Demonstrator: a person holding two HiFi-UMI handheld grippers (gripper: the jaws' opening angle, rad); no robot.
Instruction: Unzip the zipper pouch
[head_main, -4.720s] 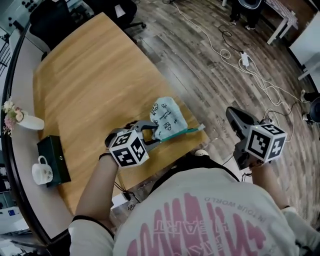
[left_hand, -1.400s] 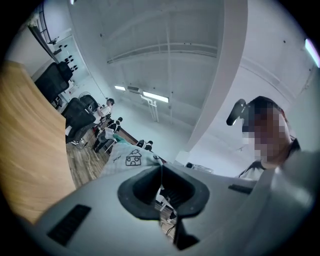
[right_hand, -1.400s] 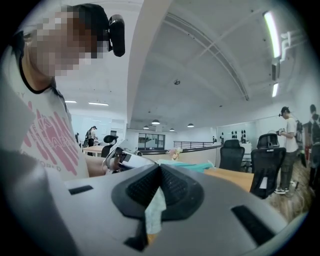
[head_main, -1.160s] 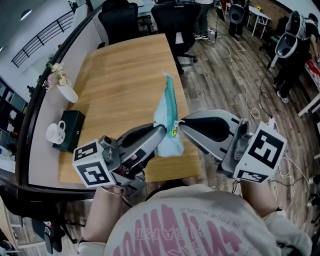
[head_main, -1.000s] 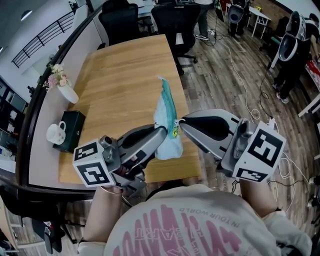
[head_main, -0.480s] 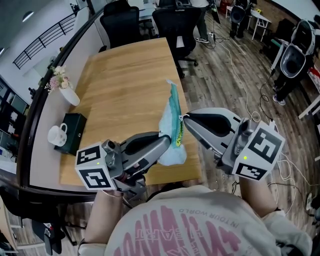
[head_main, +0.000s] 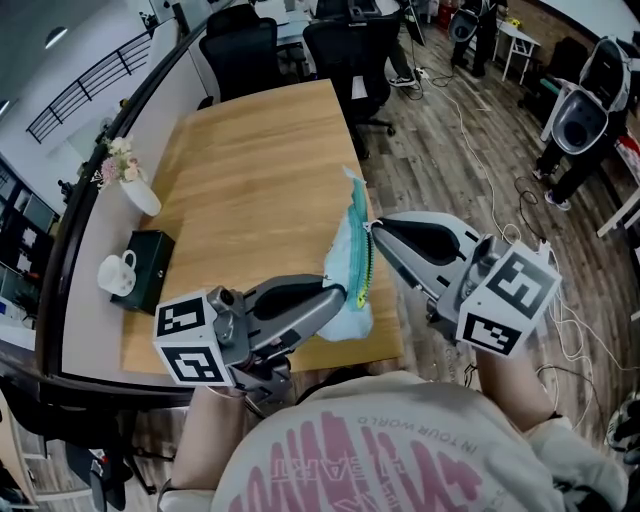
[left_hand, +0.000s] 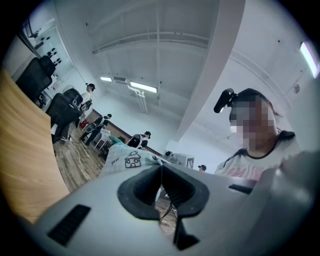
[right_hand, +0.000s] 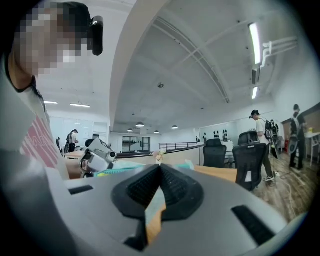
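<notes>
A pale blue zipper pouch (head_main: 345, 260) with small drawings hangs in the air over the table's near right edge. Its teal zipper band shows a stretch of yellow-green teeth (head_main: 361, 272) lying parted. My left gripper (head_main: 338, 296) is shut on the pouch's near end; in the left gripper view the fabric with a house drawing (left_hand: 131, 159) bunches past the closed pads (left_hand: 150, 182). My right gripper (head_main: 372, 227) is shut at the zipper's line higher up, on the pull, which its pads hide. The right gripper view shows the jaws pressed together (right_hand: 160, 169) and the teal pouch edge (right_hand: 117, 170) beside them.
The wooden table (head_main: 250, 170) carries a dark green box (head_main: 140, 272), a white mug (head_main: 114, 276) and a white vase with flowers (head_main: 133, 188) along its left side. Office chairs (head_main: 238, 42) stand at the far end. Cables lie on the floor (head_main: 480, 170) at right.
My right gripper has slid away from the left one along the zipper, and a longer stretch of yellow-green teeth now lies parted. The pouch has tilted slightly to the right.
</notes>
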